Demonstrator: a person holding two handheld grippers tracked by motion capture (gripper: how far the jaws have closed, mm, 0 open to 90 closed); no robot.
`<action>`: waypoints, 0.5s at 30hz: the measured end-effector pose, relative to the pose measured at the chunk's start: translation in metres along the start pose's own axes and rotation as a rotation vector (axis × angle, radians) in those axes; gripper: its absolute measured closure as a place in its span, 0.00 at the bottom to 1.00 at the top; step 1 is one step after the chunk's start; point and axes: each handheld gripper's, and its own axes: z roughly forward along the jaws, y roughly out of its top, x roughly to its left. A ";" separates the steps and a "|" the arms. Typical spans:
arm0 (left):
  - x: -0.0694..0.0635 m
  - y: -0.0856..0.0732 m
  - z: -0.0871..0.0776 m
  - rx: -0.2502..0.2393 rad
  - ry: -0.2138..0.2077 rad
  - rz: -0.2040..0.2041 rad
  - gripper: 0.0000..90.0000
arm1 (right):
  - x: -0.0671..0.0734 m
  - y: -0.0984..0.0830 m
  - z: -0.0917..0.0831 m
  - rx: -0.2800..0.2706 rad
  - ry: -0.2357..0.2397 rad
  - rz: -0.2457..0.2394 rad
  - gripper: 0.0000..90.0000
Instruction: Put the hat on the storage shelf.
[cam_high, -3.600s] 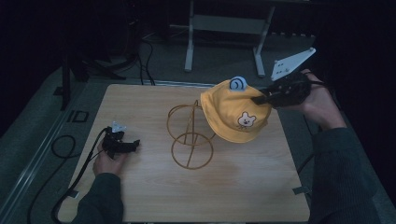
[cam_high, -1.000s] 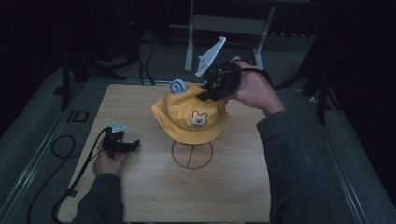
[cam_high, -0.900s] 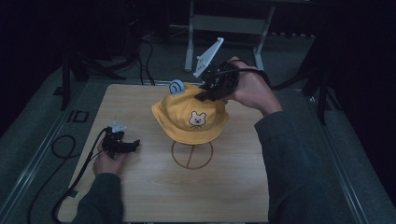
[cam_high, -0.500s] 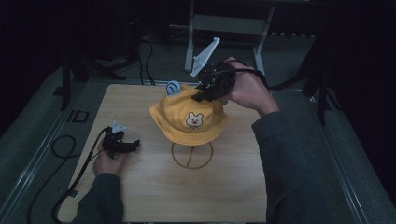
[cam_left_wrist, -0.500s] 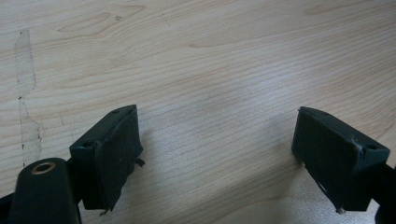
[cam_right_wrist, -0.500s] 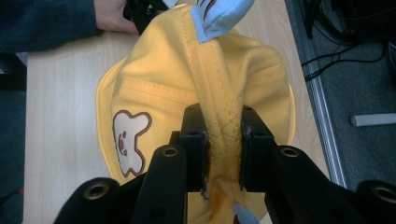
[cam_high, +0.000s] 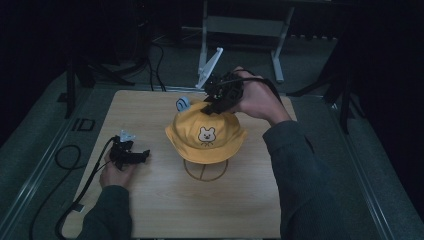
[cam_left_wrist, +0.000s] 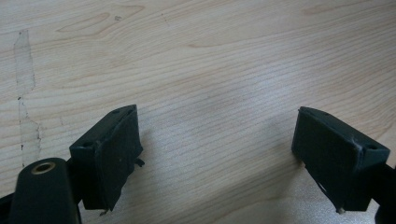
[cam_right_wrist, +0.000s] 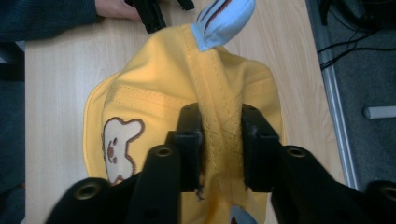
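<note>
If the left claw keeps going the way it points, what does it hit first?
Probably the bare table: the left claw, jaws wide open and holding nothing, looks down at plain wood. From above, the stand lies farther right; depth unclear.

bare table (cam_high: 165, 210) lies open around the hat (cam_high: 206, 136) on its stand (cam_high: 205, 172).

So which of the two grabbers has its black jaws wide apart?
The left gripper, resting on the wooden table with nothing between its jaws. The right gripper has its jaws close around the yellow hat's crown.
</note>
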 end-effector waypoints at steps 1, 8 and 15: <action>0.000 0.000 0.000 0.001 0.000 0.000 0.17 | 0.000 0.000 0.001 0.003 0.004 0.000 0.73; 0.000 0.000 0.000 0.001 0.000 0.001 0.17 | 0.003 0.000 0.003 0.011 0.007 -0.001 0.52; 0.000 0.000 0.000 0.001 0.000 0.001 0.17 | 0.006 -0.002 0.001 0.030 -0.050 0.025 0.26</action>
